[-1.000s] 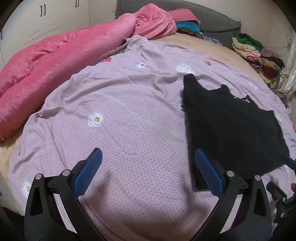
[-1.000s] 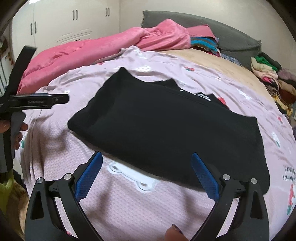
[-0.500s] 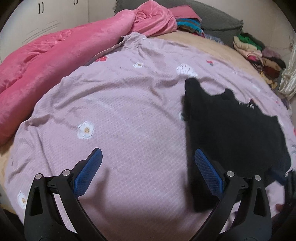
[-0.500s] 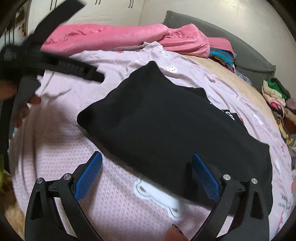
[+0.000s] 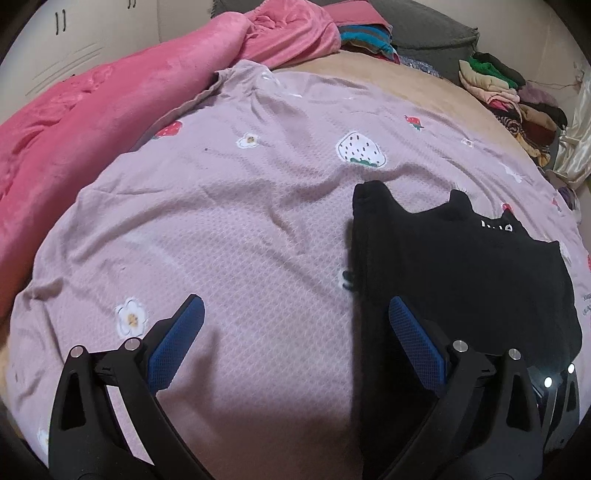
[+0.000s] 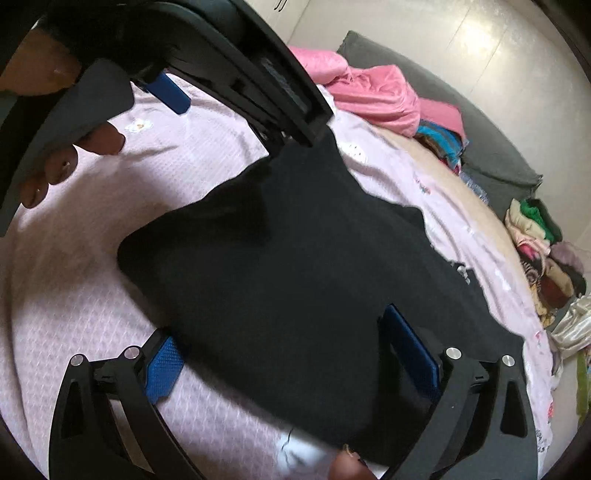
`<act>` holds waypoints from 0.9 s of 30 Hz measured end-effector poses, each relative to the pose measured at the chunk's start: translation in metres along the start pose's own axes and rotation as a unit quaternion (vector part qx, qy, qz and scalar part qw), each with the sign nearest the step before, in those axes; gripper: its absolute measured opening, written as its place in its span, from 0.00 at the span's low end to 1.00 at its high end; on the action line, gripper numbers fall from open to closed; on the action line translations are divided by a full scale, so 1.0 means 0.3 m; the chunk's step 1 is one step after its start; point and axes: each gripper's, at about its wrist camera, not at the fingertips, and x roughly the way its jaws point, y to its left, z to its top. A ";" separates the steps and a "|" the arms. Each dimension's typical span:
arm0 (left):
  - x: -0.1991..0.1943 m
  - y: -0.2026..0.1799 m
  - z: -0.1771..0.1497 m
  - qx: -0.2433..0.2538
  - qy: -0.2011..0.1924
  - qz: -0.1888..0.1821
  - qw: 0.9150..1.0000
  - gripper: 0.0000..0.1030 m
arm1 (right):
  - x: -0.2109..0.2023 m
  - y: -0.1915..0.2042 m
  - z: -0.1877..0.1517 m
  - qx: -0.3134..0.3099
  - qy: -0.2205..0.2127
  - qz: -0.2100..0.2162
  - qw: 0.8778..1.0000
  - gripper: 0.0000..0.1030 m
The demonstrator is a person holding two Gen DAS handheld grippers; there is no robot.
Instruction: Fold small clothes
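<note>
**Black garment flat on the bed, both tongs spread wide**

Lilac bedding printed with flowers and strawberries, the sheet, covers most of the bed. A pink blanket is heaped along its far left edge, a grey cushion sits at the head, and a stack of folded clothes lies at the far right.

The black garment lies spread flat on the sheet, toward the right side in the left wrist view, with a little white lettering near its upper edge. The left tongs are wide apart and hold nothing; the left blue pad is over bare sheet, while the right pad sits over the garment's near left edge. Whether it touches the cloth cannot be told.

In the right wrist view the garment fills the middle. The right tongs are also wide and hold nothing, straddling its near edge. The left tongs appear at upper left, beside the hand holding them.
</note>
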 end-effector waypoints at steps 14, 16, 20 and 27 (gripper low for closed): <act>0.085 -0.095 0.043 -0.041 0.056 -0.101 0.992 0.91 | -0.159 -0.101 -0.009 0.026 -0.095 -0.015 0.995 0.12; 0.062 -0.130 0.049 -0.040 0.047 -0.115 0.991 0.91 | -0.186 -0.127 -0.019 0.041 -0.104 -0.014 0.994 0.12; 0.014 -0.207 0.066 -0.033 0.036 -0.150 0.987 0.62 | -0.238 -0.196 -0.045 0.083 -0.122 -0.015 0.989 0.10; -0.096 -0.412 0.094 0.014 0.010 -0.170 0.985 0.29 | -0.330 -0.309 -0.122 0.155 -0.145 -0.016 0.977 0.09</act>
